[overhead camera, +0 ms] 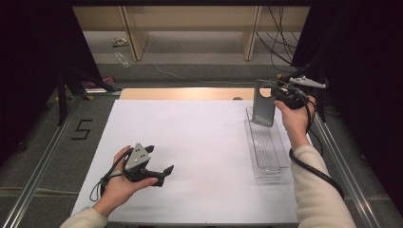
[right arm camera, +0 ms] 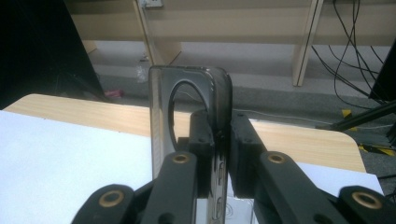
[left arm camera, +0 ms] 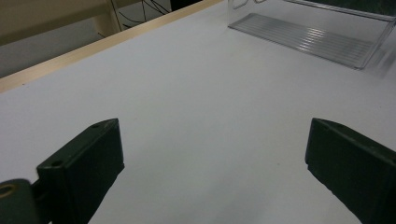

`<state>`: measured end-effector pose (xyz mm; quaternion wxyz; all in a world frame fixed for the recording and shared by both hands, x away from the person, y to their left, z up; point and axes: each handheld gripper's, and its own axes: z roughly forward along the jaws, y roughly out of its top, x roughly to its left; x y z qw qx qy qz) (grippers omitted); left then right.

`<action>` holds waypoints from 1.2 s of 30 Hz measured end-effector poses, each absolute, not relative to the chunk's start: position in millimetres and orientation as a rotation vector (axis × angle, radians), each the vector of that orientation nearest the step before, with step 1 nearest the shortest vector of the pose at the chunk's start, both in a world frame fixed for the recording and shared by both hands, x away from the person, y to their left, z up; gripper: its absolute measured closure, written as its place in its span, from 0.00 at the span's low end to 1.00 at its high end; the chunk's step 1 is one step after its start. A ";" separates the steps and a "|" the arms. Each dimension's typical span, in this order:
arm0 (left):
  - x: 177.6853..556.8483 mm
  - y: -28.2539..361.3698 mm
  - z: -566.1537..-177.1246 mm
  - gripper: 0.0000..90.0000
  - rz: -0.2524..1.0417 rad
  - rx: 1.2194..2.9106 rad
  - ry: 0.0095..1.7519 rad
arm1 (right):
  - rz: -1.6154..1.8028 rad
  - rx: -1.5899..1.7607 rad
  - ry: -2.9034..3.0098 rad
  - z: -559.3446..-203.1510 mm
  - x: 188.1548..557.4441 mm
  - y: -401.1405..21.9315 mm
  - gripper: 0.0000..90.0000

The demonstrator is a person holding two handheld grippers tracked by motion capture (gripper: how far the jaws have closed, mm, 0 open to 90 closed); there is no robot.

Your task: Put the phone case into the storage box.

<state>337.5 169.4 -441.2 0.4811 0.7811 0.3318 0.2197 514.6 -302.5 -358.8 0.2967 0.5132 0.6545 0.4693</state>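
A smoky grey translucent phone case (overhead camera: pixel 263 108) with a round camera cut-out hangs upright over the far end of a clear plastic tray (overhead camera: pixel 272 161). My right gripper (overhead camera: pixel 277 95) is shut on the case's upper edge. In the right gripper view the case (right arm camera: pixel 187 93) stands on edge between the two black jaws, its wall pinched by my right gripper (right arm camera: pixel 219 135). My left gripper (overhead camera: pixel 160 167) rests low over the white sheet at the near left, open, nothing between its jaws. In the left gripper view my left gripper (left arm camera: pixel 215 154) frames bare white surface, with the tray (left arm camera: pixel 308 39) farther off.
A white sheet (overhead camera: pixel 190 152) covers the wooden table (overhead camera: pixel 180 93). Metal rails (overhead camera: pixel 43 161) run along both sides, and a taped "5" (overhead camera: pixel 81 129) marks the floor at left. Shelving legs and cables (overhead camera: pixel 280 38) stand beyond the far edge.
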 end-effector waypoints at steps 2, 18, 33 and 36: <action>337.5 169.4 -441.2 0.04 0.535 1.904 0.810 | 1.249 1.368 1.739 -359.2 515.0 -302.2 0.91; 337.6 169.5 -441.2 0.04 0.535 1.905 0.810 | 1.241 1.377 1.743 -362.7 519.4 -302.0 0.91; 337.7 169.5 -441.3 0.04 0.534 1.905 0.810 | 1.234 1.380 1.746 -365.0 522.7 -299.9 0.91; 337.7 169.4 -441.3 0.04 0.535 1.905 0.810 | 1.231 1.378 1.748 -365.5 523.5 -299.9 0.91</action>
